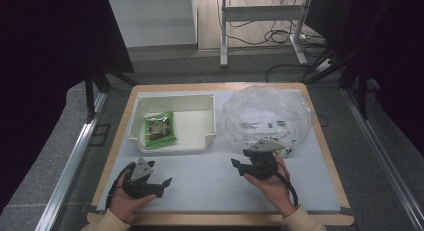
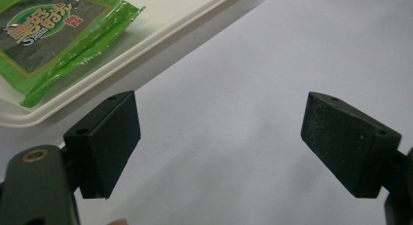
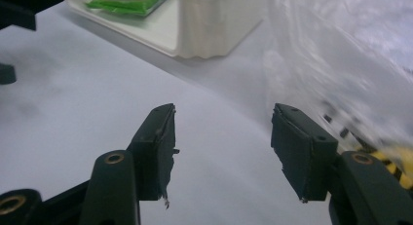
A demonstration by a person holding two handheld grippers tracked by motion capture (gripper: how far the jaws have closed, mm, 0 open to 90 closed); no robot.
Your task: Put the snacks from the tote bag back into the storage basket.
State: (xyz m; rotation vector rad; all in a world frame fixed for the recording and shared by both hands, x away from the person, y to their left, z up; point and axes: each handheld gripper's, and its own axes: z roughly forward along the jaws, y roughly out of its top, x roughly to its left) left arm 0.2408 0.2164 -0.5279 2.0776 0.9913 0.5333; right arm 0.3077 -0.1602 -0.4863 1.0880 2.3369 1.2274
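**A:** How are the hands set?

**B:** Both forearms come in from the near edge of the table (image 1: 320, 156). The left hand (image 1: 131, 198) rests low at the near left, palm cupped under the left gripper (image 1: 161, 184), which points right and a little away across the white surface. The right hand (image 1: 270, 183) sits at the near right, holding the right gripper (image 1: 241, 167) with its grey plate on top and its nose turned left and away.

**A:** And the jaws?

**B:** The left gripper's jaws stand wide apart in its own view, with bare white table between the pads (image 2: 109, 140). The right gripper's jaws are parted too, with nothing between them; one pad (image 3: 158, 149) looks frayed at its edge.

**A:** Where are the things?

**B:** A green snack packet (image 1: 159, 130) lies flat in the white tray (image 1: 172, 147) at the far left of the table. It is beyond the left gripper, apart from it; in the left gripper view it lies far left of the jaws (image 2: 53, 35). A crumpled clear plastic bag (image 1: 267, 113) sits at the far right, just beyond the right gripper. In the right gripper view the bag (image 3: 341, 64) spreads to the right of the jaws, close to the right-hand one; I cannot tell whether it touches.
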